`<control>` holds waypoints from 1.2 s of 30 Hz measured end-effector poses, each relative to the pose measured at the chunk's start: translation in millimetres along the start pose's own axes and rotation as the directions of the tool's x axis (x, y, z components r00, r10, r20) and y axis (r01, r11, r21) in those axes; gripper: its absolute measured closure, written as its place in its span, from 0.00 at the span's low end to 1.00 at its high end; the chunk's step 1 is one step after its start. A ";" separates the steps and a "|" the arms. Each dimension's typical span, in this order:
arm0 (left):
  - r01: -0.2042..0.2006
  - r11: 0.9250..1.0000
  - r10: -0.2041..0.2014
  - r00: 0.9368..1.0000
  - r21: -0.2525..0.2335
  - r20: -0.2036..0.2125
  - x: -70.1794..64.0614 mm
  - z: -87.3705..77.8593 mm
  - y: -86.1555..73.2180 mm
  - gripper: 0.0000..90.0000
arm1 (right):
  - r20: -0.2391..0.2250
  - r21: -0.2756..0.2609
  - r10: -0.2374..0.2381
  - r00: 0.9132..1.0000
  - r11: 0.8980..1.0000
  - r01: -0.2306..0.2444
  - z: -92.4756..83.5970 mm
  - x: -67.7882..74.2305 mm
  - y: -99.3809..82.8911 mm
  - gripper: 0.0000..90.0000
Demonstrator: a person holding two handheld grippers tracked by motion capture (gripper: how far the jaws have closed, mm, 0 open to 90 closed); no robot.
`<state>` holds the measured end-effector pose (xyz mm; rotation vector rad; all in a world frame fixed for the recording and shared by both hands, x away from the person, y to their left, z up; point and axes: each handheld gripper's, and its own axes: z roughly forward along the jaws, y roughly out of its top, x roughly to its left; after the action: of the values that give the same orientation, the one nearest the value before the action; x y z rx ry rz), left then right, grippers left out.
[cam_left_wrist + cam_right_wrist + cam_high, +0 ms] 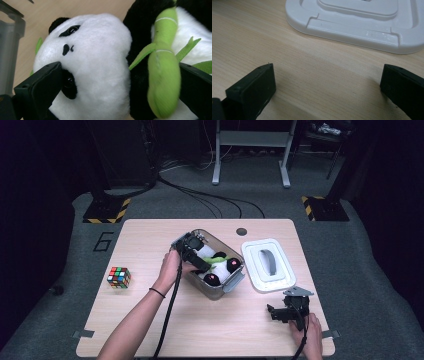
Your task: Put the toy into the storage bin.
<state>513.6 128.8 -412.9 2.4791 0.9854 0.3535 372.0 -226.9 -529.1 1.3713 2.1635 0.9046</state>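
A black-and-white panda plush (218,265) holding a green bamboo stalk (163,65) lies inside a clear plastic container (216,293) at the table's middle. My left gripper (206,266) reaches down into the container. In the left gripper view its jaws stand wide apart, one beside the panda's (100,50) eye and the other behind the bamboo; the left gripper (120,82) is open around the plush. My right gripper (274,312) rests low at the table's front right, open with bare wood between its jaws (328,82). The container's white lid (267,265) lies flat just beyond it.
A Rubik's cube (119,276) sits near the table's left edge. The lid (362,20) fills the far side of the right gripper view. The wooden table (210,330) has bare room along its front. Beyond the table are floor cables and stand bases.
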 end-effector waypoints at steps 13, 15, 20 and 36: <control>0.031 0.985 -0.005 0.989 -0.171 0.148 -9.6 -48.8 -11.2 0.01 | 0.000 0.000 0.000 1.000 1.000 0.000 0.0 0.0 0.0 0.00; 0.002 0.989 0.022 0.988 -0.151 0.155 -16.7 -50.3 -11.8 0.01 | 0.000 0.000 0.000 1.000 1.000 0.000 0.0 0.0 0.0 0.00; -0.061 0.994 0.068 0.995 -0.086 0.079 -29.9 -37.3 -14.6 0.00 | 0.000 0.000 0.000 1.000 1.000 0.000 0.0 0.0 0.0 0.00; -0.063 0.994 0.068 0.996 -0.084 0.051 -30.9 -25.9 -17.8 0.00 | 0.000 0.000 0.000 1.000 1.000 0.000 0.0 0.0 0.0 0.00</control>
<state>471.1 126.8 -401.3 2.4378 0.8524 0.3397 371.9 -226.9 -529.1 1.3714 2.1636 0.9045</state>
